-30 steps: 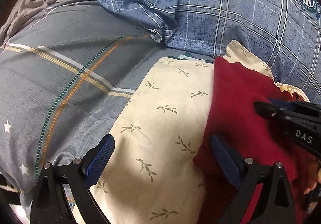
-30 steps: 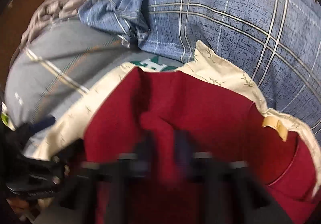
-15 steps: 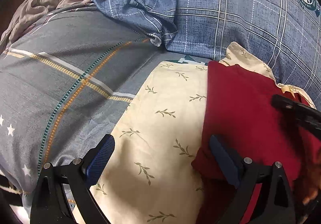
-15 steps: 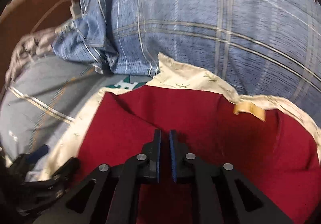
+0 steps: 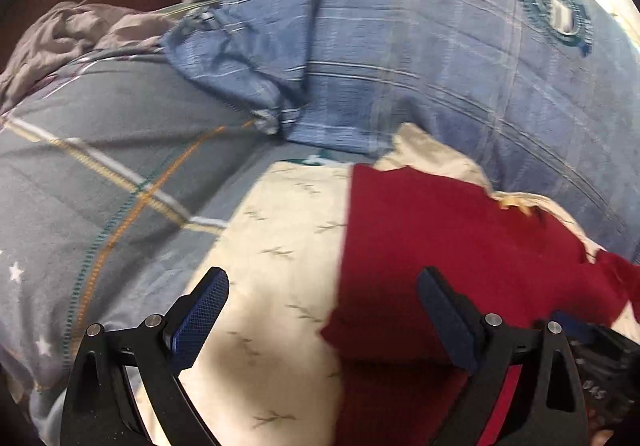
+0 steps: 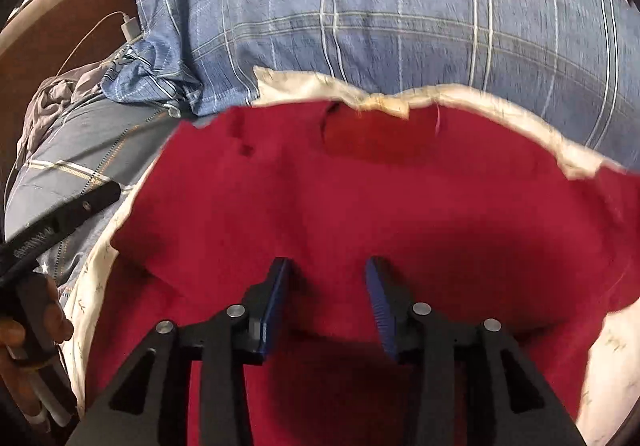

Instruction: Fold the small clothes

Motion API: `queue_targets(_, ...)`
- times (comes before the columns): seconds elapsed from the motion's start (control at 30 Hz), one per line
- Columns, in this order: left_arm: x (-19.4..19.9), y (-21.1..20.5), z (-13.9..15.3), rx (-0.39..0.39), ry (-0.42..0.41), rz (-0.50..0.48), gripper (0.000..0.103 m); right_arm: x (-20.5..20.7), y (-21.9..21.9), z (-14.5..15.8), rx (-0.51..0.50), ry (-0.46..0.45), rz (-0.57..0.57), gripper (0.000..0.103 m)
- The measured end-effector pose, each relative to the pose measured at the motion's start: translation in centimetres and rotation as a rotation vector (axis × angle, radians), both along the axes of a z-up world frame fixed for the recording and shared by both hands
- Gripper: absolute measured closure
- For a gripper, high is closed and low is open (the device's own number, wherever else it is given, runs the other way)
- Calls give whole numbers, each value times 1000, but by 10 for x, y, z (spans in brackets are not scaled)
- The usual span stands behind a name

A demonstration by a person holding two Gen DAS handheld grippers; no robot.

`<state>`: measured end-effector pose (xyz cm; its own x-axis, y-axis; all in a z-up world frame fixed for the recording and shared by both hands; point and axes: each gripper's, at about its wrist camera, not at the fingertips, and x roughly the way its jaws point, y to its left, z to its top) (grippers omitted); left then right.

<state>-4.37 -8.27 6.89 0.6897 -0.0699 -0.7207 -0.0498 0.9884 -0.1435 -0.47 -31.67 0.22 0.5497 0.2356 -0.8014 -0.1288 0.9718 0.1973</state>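
right gripper [image 6: 326, 286] first: its jaws have just been opening and now stand partly apart, blue pads clear of the cloth, nothing pinched between them. it hovers right over the red garment [image 6: 380, 206], whose fabric fills the gap below the fingertips without being clamped.

left gripper [image 5: 320, 310] now: jaws spread wide, nothing held. its left pad sits above the cream leaf-print cloth [image 5: 280, 246], its right pad above the red garment [image 5: 440, 238], so the garment's straight left edge runs down between the two fingers.

that red garment lies spread flat on the cream cloth, toward the cloth's right side in the left wrist view; cream shows as a rim past the garment's far edge in the right wrist view [image 6: 400, 102]. a small tan label [image 6: 390, 106] sits at that far edge, by a notch in the red fabric.

at the left edge of the right wrist view, a hand [image 6: 36, 326] grips the handle of the other tool.

no containers in sight. the cream cloth rests on a bed: a grey plaid cover with small white stars [image 5: 100, 186] to the left, a blue plaid pillow [image 5: 420, 46] at the far side with a round badge near its far right corner. a crumpled grey cloth [image 5: 72, 34] lies at the far left corner, and a white charger and cable [image 6: 128, 24] sit against brown wood behind.
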Motion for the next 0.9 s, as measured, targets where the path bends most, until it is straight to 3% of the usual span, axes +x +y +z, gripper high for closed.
queue_targets(0.13, 2, -10, -13, 16, 61, -68, 8, -9, -11, 16, 12, -7, -14, 60)
queue_targets(0.3, 8, -18, -22, 73, 112, -92, 8, -24, -73, 42, -40, -109, -250, 40)
queue_targets(0.43, 10, -19, -21, 77, 121, -88, 8, -13, -110, 33, -86, -54, -400, 39)
queue_targets(0.5, 12, -22, -23, 82, 126, -87, 8, -1, -117, 18, -85, 10, -395, 46)
queue_targets(0.53, 12, -22, -24, 83, 127, -87, 8, 3, -118, 12, -75, 37, -378, 67)
queue_targets(0.57, 13, -22, -24, 81, 128, -86, 8, 5, -116, 8, -68, 43, -354, 77)
queue_targets(0.6, 12, -22, -24, 80, 126, -85, 8, 5, -115, 10, -81, 26, -349, 80)
queue_targets(0.63, 12, -21, -24, 78, 125, -84, 8, 3, -113, 15, -99, -9, -345, 93)
queue_targets(0.73, 11, -20, -22, 69, 114, -78, 8, -2, -119, 24, -134, -89, -357, 93)
queue_targets(0.9, 9, -22, -22, 83, 103, -88, 8, 6, -125, 0, -181, -51, -377, 92)
